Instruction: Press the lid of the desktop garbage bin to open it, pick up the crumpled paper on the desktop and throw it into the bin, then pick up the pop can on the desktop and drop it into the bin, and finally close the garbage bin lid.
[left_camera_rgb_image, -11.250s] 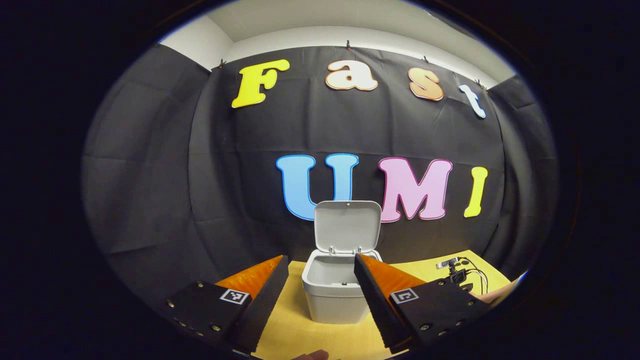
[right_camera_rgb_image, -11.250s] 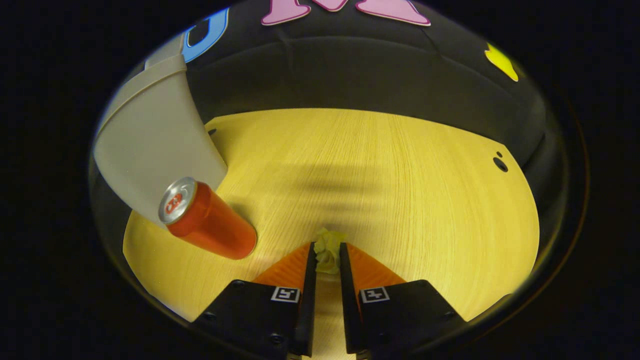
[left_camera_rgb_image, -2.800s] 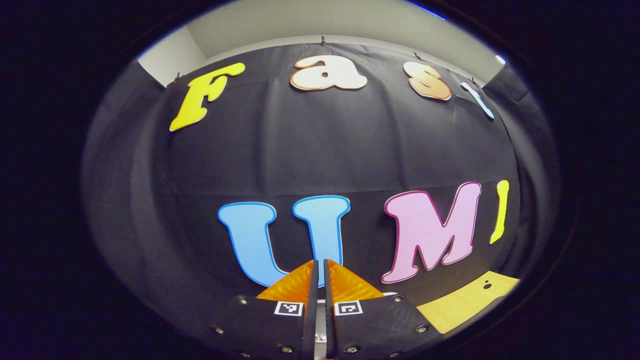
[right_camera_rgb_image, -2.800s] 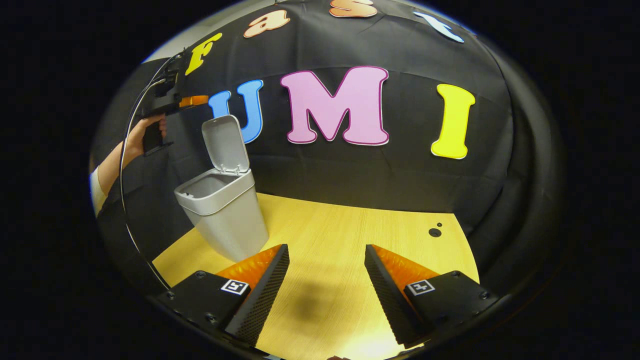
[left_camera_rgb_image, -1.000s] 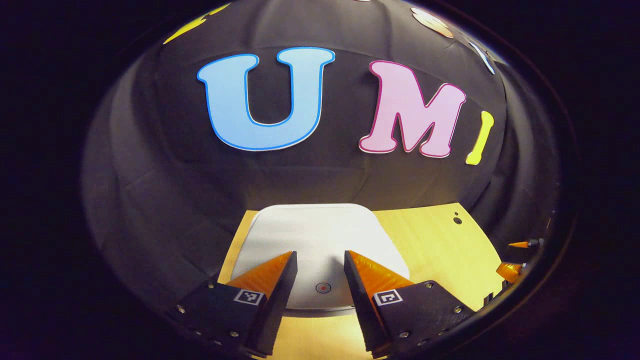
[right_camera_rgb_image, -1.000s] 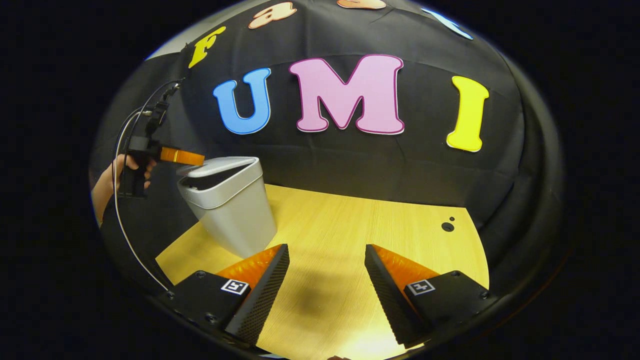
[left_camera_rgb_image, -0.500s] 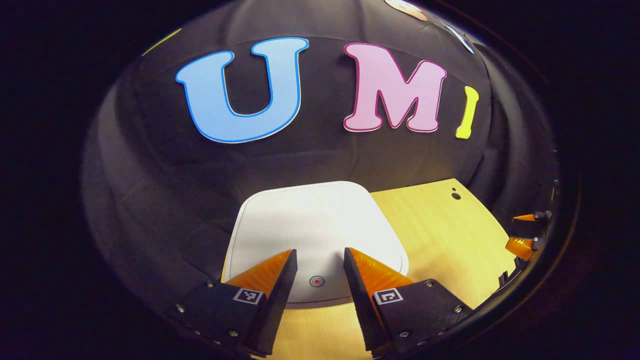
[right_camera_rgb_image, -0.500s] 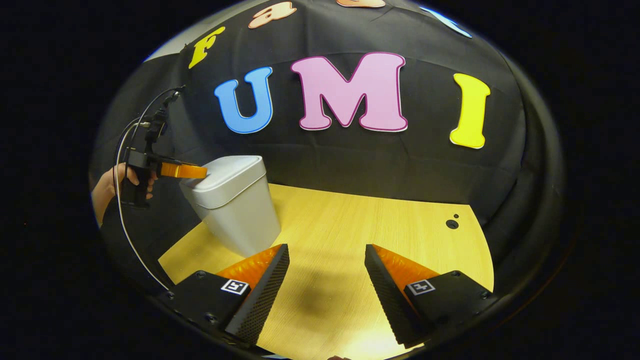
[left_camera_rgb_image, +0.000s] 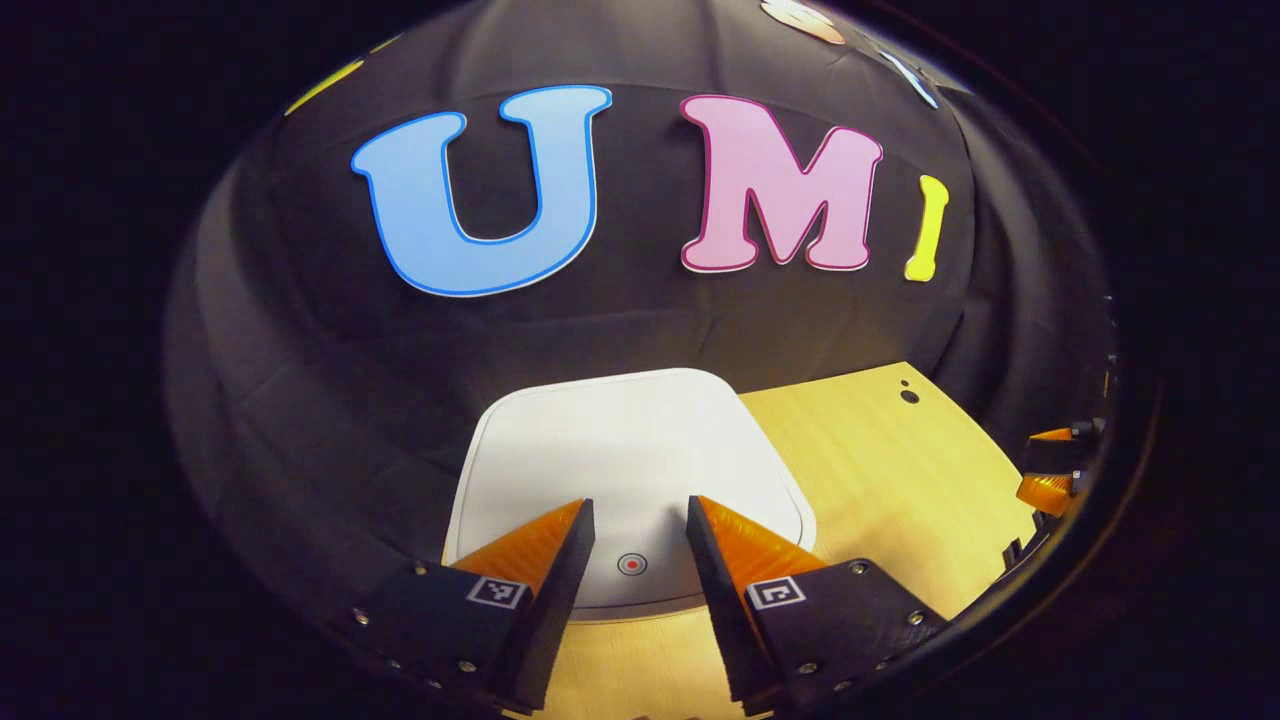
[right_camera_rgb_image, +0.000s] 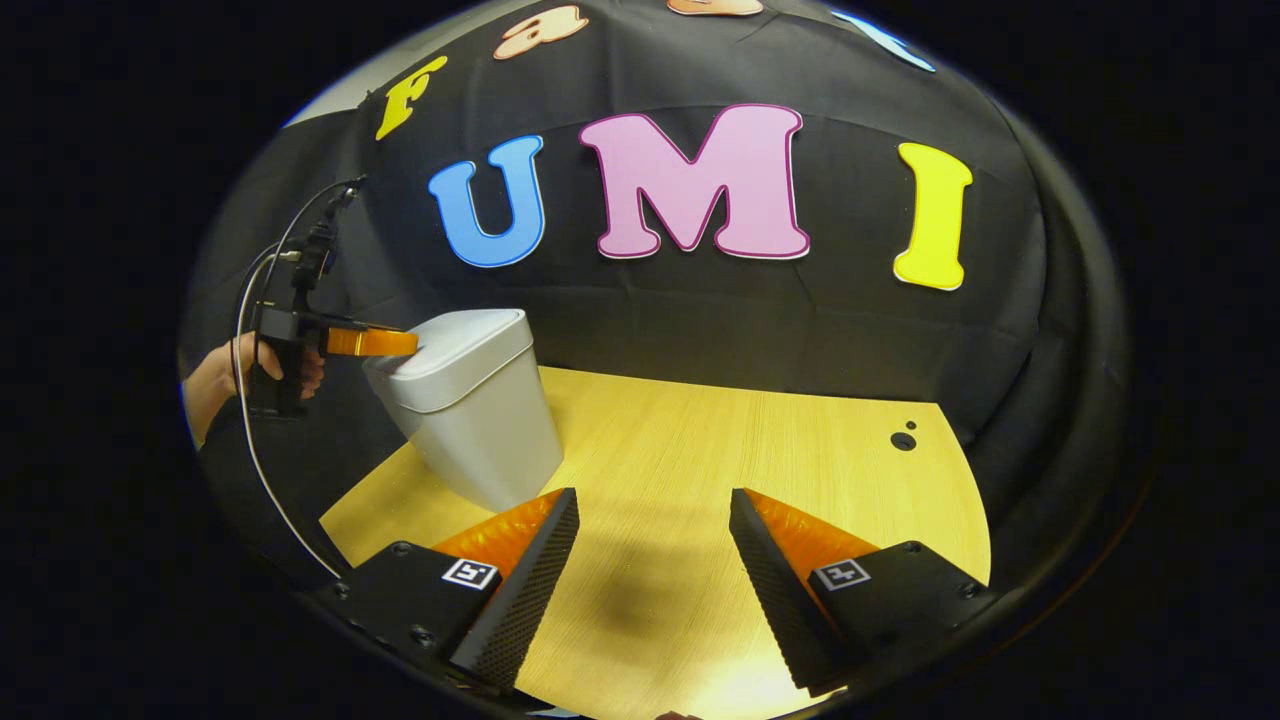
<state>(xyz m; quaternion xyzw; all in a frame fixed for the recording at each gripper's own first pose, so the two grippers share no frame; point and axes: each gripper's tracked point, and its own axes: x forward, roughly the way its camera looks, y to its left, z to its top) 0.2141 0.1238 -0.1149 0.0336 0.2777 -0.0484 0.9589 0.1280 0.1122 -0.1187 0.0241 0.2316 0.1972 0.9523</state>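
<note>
The white desktop bin (right_camera_rgb_image: 480, 420) stands at the table's back left with its lid (left_camera_rgb_image: 620, 445) down flat. A small round red-marked button (left_camera_rgb_image: 631, 564) sits at the lid's near edge. My left gripper (left_camera_rgb_image: 637, 515) is open and hovers over that near edge, one finger on each side of the button. In the right gripper view, the left gripper (right_camera_rgb_image: 372, 343) lies level at the lid's front rim, held by a hand (right_camera_rgb_image: 215, 375); I cannot tell whether it touches. My right gripper (right_camera_rgb_image: 650, 510) is open over bare tabletop, with nothing between its fingers.
The yellow wooden table (right_camera_rgb_image: 760, 450) reaches the black cloth wall behind. A small round hole (right_camera_rgb_image: 903, 441) marks its far right corner. A cable (right_camera_rgb_image: 250, 450) hangs from the left gripper. The right gripper (left_camera_rgb_image: 1045, 465) shows at the far right edge of the left gripper view.
The lid, still slightly ajar a second ago, now lies fully down on the bin. The left gripper has stayed over its front edge. The right gripper has barely moved.
</note>
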